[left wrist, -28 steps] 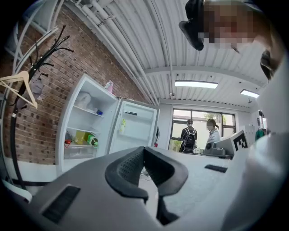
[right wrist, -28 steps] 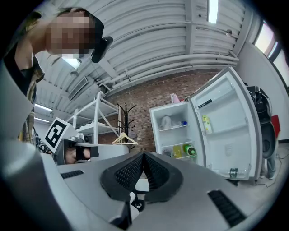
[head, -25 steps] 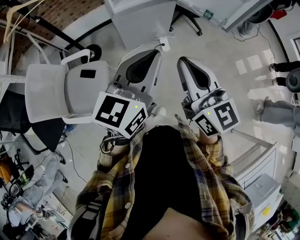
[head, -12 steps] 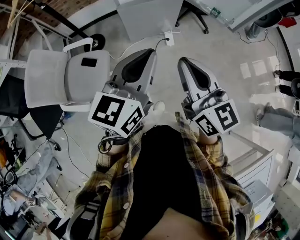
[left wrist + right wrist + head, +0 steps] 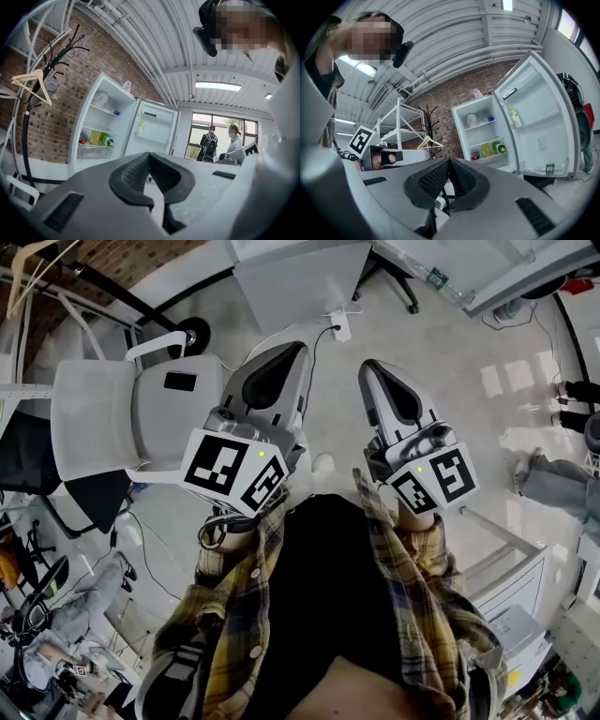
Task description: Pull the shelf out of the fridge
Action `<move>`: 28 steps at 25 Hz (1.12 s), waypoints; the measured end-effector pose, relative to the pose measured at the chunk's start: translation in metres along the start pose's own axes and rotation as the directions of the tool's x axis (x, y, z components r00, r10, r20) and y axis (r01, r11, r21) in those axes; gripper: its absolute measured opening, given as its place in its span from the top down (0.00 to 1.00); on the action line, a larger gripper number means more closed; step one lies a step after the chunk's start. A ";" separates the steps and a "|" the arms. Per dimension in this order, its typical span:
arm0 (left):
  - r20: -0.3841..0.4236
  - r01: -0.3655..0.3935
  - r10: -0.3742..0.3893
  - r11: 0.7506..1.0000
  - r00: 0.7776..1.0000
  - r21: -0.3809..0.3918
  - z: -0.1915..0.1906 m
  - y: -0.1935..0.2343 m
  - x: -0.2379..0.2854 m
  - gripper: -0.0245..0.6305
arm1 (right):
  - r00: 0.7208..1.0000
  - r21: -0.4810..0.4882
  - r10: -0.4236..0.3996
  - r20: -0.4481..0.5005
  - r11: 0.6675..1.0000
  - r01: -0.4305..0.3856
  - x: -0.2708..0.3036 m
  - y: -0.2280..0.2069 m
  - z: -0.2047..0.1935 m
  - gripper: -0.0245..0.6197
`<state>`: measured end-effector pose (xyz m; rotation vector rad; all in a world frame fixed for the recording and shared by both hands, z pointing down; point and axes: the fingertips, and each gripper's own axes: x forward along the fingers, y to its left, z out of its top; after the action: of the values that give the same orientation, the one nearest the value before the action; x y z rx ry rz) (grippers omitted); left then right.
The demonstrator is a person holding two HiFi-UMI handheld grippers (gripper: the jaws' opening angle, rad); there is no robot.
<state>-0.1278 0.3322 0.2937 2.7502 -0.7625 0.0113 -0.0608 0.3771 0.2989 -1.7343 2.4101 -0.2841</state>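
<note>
The white fridge [image 5: 104,123] stands far ahead against a brick wall with its door [image 5: 155,128] swung open. Its glass shelves show: an upper one [image 5: 106,110] and a lower one [image 5: 95,146] carrying a yellow carton and a green bottle. In the right gripper view the fridge [image 5: 482,127] and its open door [image 5: 540,123] sit to the right. My left gripper [image 5: 294,352] and right gripper [image 5: 371,367] are held side by side at my chest, both shut and empty, well short of the fridge. Their closed tips show close up, left [image 5: 149,156] and right [image 5: 449,162].
A white office chair [image 5: 122,416] stands at my left, a power strip [image 5: 336,322] lies on the floor ahead, and a white cabinet [image 5: 525,589] is at my right. A coat rack [image 5: 48,65] with a wooden hanger [image 5: 32,84] flanks the fridge. Two people [image 5: 209,142] stand by the window.
The head view has drifted slightly. Both grippers stay shut, side by side at my chest, with the left one a touch lower in the picture.
</note>
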 end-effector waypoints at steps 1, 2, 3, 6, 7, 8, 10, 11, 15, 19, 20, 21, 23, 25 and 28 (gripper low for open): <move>-0.005 0.006 -0.006 1.000 1.000 -0.002 0.001 0.006 0.006 0.96 | 1.000 -0.008 -0.007 0.000 1.000 0.007 0.008 -0.004 0.001 0.93; -0.008 0.014 -0.014 1.000 1.000 -0.002 0.003 0.013 0.012 0.96 | 1.000 -0.015 -0.016 0.001 1.000 0.016 0.016 -0.008 0.003 0.93; -0.008 0.023 -0.023 1.000 1.000 -0.002 0.006 0.019 0.018 0.96 | 1.000 -0.018 -0.024 0.005 1.000 0.024 0.025 -0.013 0.005 0.93; 0.004 0.047 -0.047 0.999 0.999 0.003 0.021 0.042 0.036 0.96 | 0.999 -0.021 -0.042 0.023 0.999 0.043 0.052 -0.023 0.014 0.93; 0.009 0.053 -0.053 0.999 0.999 0.005 0.026 0.049 0.042 0.96 | 0.998 -0.024 -0.048 0.028 0.999 0.049 0.061 -0.026 0.017 0.93; 0.012 0.061 -0.061 0.998 0.998 0.009 0.030 0.056 0.047 0.96 | 0.998 -0.027 -0.054 0.033 0.998 0.055 0.069 -0.029 0.020 0.93; 0.017 0.076 -0.076 0.997 0.997 0.016 0.038 0.070 0.057 0.96 | 0.997 -0.035 -0.067 0.040 0.997 0.068 0.086 -0.035 0.024 0.93; 0.018 0.083 -0.083 0.996 0.996 0.019 0.041 0.077 0.061 0.96 | 0.997 -0.041 -0.072 0.042 0.996 0.074 0.095 -0.037 0.025 0.93; 0.006 0.101 -0.101 0.995 0.995 0.025 0.050 0.107 0.071 0.96 | 0.996 -0.058 -0.081 0.048 0.995 0.084 0.131 -0.038 0.027 0.93; -0.016 0.125 -0.124 0.992 0.992 0.031 0.054 0.130 0.075 0.96 | 0.994 -0.041 -0.097 0.054 0.994 0.099 0.159 -0.036 0.023 0.94; -0.017 0.128 -0.128 0.991 0.992 0.031 0.055 0.135 0.075 0.96 | 0.994 -0.037 -0.100 0.053 0.994 0.102 0.165 -0.036 0.022 0.94; -0.018 0.131 -0.130 0.991 0.991 0.029 0.056 0.140 0.076 0.96 | 0.994 -0.035 -0.101 0.052 0.994 0.103 0.171 -0.035 0.021 0.93; -0.024 0.135 -0.134 0.991 0.991 0.022 0.056 0.149 0.077 0.96 | 0.993 -0.034 -0.105 0.046 0.994 0.107 0.180 -0.035 0.020 0.93; -0.033 0.139 -0.138 0.990 0.990 0.013 0.054 0.155 0.080 0.96 | 0.993 -0.031 -0.114 0.040 0.993 0.115 0.185 -0.037 0.019 0.93; -0.042 0.144 -0.144 0.990 0.989 -0.002 0.053 0.163 0.087 0.96 | 0.991 -0.024 -0.132 0.027 0.991 0.132 0.190 -0.044 0.018 0.93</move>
<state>-0.1387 0.1406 0.2942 2.7892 -0.5517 0.0399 -0.0759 0.1822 0.2886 -1.9007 2.2958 -0.2468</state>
